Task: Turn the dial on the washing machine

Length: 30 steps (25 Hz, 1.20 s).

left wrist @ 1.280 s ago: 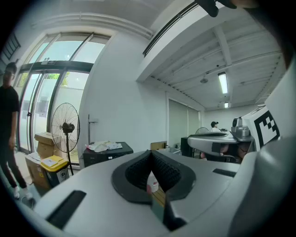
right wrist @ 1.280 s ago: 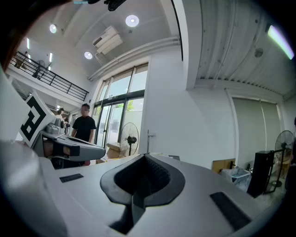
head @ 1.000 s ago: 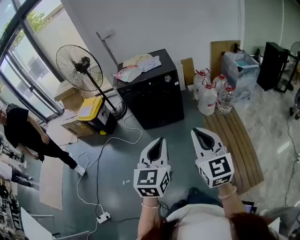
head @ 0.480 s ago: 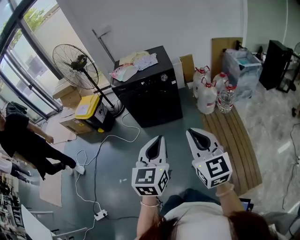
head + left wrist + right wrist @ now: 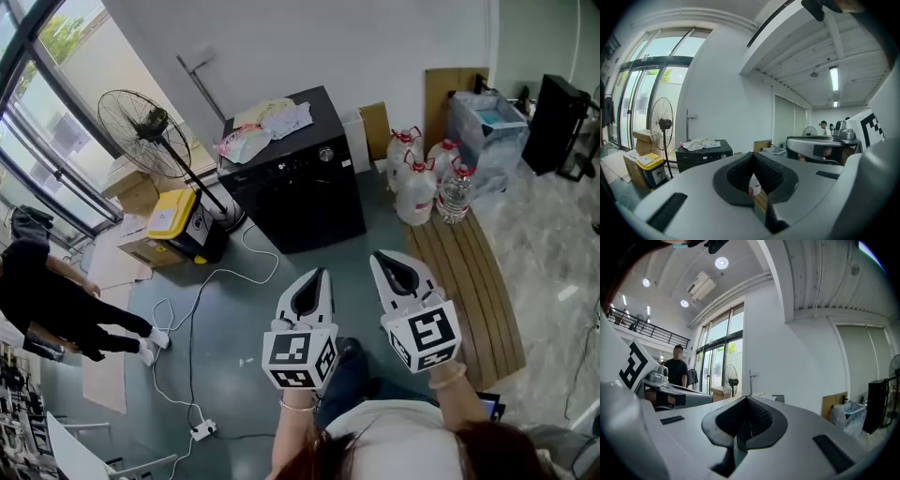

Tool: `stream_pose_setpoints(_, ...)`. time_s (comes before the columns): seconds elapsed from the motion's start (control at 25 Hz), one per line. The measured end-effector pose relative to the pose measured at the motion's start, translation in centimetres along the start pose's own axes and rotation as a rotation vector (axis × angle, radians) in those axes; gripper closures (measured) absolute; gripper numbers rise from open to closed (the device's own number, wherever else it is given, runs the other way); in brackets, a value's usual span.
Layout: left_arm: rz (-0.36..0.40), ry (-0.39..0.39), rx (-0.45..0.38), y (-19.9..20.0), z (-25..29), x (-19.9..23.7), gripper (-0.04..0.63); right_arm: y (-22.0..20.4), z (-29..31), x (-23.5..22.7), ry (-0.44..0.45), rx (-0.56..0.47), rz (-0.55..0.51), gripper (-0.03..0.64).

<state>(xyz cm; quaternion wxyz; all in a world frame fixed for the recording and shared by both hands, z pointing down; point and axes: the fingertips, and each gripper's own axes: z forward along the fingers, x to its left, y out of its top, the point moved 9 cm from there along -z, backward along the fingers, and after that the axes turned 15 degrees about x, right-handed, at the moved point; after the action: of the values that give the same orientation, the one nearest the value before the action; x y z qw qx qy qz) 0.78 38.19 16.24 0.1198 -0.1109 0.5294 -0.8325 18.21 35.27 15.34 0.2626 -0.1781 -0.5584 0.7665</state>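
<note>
Your left tongs (image 5: 322, 275) were pressed together and pinched nothing. Your right tongs (image 5: 377, 255) were pressed together too, also empty. You held both side by side at about the same height, a small gap apart, pointing forward across the grey floor (image 5: 234, 319).

Straight ahead of both tongs, well apart from them, stood the black washing machine (image 5: 300, 202) against the white wall. Its dial (image 5: 324, 153), a small round silver knob, sat on the front panel near the top, towards the right, and neither pair of tongs touched it. Crumpled clothes (image 5: 262, 127) lay on the machine's lid.

Ahead and to the left of your left tongs stood a pedestal fan (image 5: 145, 134) with a yellow-lidded box (image 5: 178, 217) at its foot, and a white cable (image 5: 202, 291) trailed over the floor. Ahead and to the right of your right tongs, several water jugs (image 5: 417, 192) with red caps stood at the far end of a wooden slatted platform (image 5: 478, 300). Far off to the left, a person (image 5: 52, 300) in black walked by the windows.
</note>
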Motion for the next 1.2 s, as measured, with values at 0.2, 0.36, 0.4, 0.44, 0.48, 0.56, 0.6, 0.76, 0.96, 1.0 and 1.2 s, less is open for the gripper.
stream_pose_setpoints(0.2, 0.021, -0.020, 0.008, 0.8, 2.4, 0.8, 0.581, 0.3, 1.9, -1.4, -0.022, -0.015, 0.018, 0.591)
stream_pose_setpoints(0.36, 0.028, -0.038, 0.009, 1.5, 4.7, 2.0, 0.581, 0.6, 4.1, -2.4, -0.047, 0.002, 0.006, 0.591)
stream_pose_setpoints(0.4, 0.030, -0.042, 0.009, 1.8, 5.4, 2.3, 0.581, 0.7, 4.8, -2.7, -0.053, 0.006, 0.003, 0.591)
stream_pose_setpoints(0.44, 0.033, -0.047, 0.008, 2.1, 6.2, 2.7, 0.581, 0.8, 5.5, -3.1, -0.058, 0.009, 0.003, 0.591)
stream_pose_setpoints(0.48, 0.036, -0.052, 0.007, 2.4, 6.9, 3.1, 0.581, 1.0, 6.2, -3.4, -0.062, 0.011, 0.006, 0.591)
stream_pose_setpoints(0.56, 0.042, -0.060, 0.007, 2.9, 8.2, 4.1, 0.581, 1.3, 7.7, -3.9, -0.067, 0.012, 0.012, 0.591)
stream_pose_setpoints(0.6, 0.046, -0.063, 0.007, 3.2, 8.9, 4.6, 0.581, 1.5, 8.5, -4.1, -0.069, 0.012, 0.014, 0.591)
stream_pose_setpoints(0.76, 0.053, -0.074, 0.017, 4.5, 11.8, 7.1, 0.581, 2.6, 12.0, -4.9, -0.086, 0.019, 0.002, 0.591)
stream_pose_setpoints(0.96, 0.067, -0.093, 0.025, 6.1, 15.2, 9.7, 0.581, 3.8, 16.1, -6.0, -0.110, 0.028, -0.005, 0.591)
stream_pose_setpoints(1.0, 0.070, -0.096, 0.027, 6.4, 15.9, 10.3, 0.581, 4.1, 17.0, -6.2, -0.115, 0.031, -0.009, 0.591)
stream_pose_setpoints(1.2, 0.084, -0.103, 0.030, 7.2, 19.0, 13.2, 0.581, 5.2, 21.1, -6.8, -0.144, 0.030, -0.055, 0.591)
